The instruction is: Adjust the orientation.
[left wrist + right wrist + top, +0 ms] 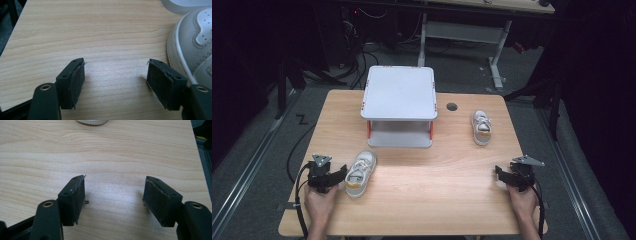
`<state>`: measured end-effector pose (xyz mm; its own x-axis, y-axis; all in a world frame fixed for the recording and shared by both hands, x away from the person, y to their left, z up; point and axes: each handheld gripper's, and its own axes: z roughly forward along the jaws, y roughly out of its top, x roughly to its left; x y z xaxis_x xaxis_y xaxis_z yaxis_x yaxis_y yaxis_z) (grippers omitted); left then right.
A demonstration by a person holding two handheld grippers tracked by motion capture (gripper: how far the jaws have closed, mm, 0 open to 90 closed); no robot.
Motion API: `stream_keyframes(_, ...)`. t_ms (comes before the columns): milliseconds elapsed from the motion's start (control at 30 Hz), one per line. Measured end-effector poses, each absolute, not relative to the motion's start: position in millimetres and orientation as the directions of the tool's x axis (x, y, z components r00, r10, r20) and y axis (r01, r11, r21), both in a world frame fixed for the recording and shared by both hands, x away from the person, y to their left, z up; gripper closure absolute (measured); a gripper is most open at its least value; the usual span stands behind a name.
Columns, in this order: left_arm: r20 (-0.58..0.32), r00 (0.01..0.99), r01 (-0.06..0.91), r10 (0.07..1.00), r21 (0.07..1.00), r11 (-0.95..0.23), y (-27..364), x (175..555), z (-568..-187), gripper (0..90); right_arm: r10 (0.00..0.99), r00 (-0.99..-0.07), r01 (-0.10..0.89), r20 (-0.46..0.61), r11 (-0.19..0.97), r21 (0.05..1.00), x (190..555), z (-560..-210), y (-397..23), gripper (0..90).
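Wooden tabletop: left gripper gapes empty, the near sneaker just right of its jaws, long axis running away from the person; right gripper, also wide and empty, sits well short of the far sneaker

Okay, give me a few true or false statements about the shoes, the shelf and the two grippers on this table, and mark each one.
1. The left gripper is shut on a shoe. False: its jaws stand open over bare table, with the near shoe just beside one jaw.
2. The shelf has nothing on top. True.
3. Both shoes lie on the shelf. False: both are on the table, the far shoe to the shelf's right.
4. The right gripper is open, with nothing between its jaws. True.
5. The right gripper touches the far shoe. False: they are well apart.
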<state>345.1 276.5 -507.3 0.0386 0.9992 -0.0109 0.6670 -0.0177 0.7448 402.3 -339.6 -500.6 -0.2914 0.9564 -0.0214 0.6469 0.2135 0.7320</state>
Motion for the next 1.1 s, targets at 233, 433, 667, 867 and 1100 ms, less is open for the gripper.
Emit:
stream_keyframes(233, -0.011, 0.038, 0.666, 0.999, 0.745, -0.017, 276.6, 345.2, -507.3, 30.8, 0.956, -0.293, 0.647, -0.021, 0.214, 0.731, 402.4, -500.6, -339.5, 33.2)
stream_keyframes(433, -0.015, 0.041, 0.665, 0.999, 0.747, -0.016, 277.7, 344.8, -507.3, 31.2, 0.956, -0.293, 0.648, -0.020, 0.214, 0.731, 402.4, -500.6, -339.4, 33.1)
stream_keyframes(667, -0.043, 0.032, 0.661, 0.999, 0.750, 0.011, 279.0, 342.6, -506.2, 37.7, 0.956, -0.294, 0.648, -0.021, 0.215, 0.731, 402.4, -500.6, -339.2, 32.8)
stream_keyframes(867, -0.079, 0.058, 0.660, 0.995, 0.751, 0.021, 277.3, 337.6, -500.6, 40.1, 0.956, -0.294, 0.648, -0.020, 0.215, 0.731, 402.5, -500.6, -339.1, 32.7)
stream_keyframes(1100, -0.103, 0.091, 0.646, 0.991, 0.763, 0.020, 277.0, 326.8, -488.2, 40.2, 0.955, -0.296, 0.647, -0.021, 0.216, 0.731, 402.5, -500.6, -338.9, 32.7)
